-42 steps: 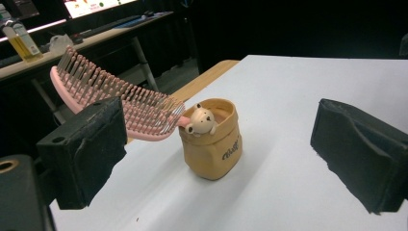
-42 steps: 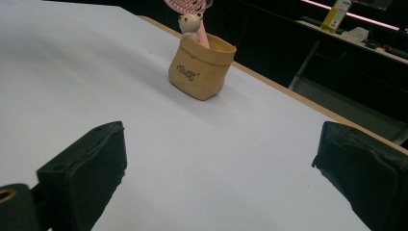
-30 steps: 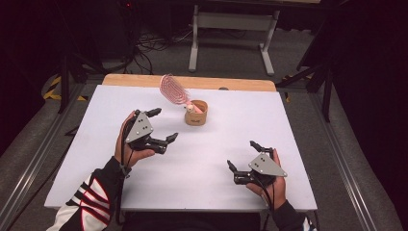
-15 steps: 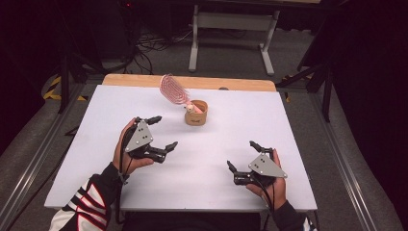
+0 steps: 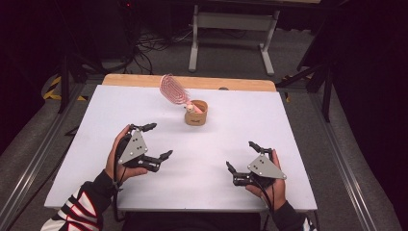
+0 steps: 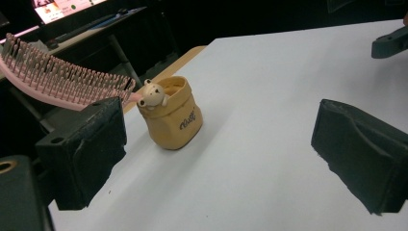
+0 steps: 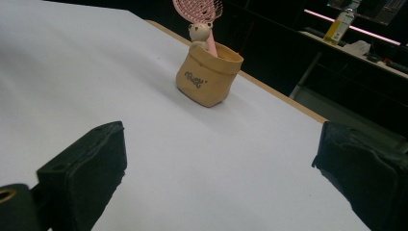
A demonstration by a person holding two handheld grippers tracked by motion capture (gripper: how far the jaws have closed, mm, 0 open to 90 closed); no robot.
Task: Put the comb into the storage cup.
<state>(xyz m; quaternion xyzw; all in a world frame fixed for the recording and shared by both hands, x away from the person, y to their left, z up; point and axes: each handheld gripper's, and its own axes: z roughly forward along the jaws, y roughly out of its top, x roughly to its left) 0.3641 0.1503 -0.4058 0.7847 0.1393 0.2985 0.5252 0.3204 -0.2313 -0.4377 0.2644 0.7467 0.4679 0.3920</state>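
On the left half of the white desk (image 5: 96,115), toward the near edge, the person's left hand (image 5: 118,156) holds the left gripper (image 5: 156,142) just above the surface, its black jaws spread wide and holding nothing. In the left gripper view those jaws frame the small tan fabric pouch (image 6: 173,115) with a little bear figure (image 6: 153,94) on its rim.

That pouch (image 5: 196,114) stands upright near the middle of the desk, closer to the far edge than to the near one, well apart from both grippers. A pink plastic hairbrush (image 5: 174,90) stands in it handle-down, its bristled head leaning up and away toward the far left corner.

On the right half, close to the near edge, the right hand (image 5: 269,185) holds the right gripper (image 5: 240,156), jaws likewise wide apart and empty, pointing leftward across the desk.
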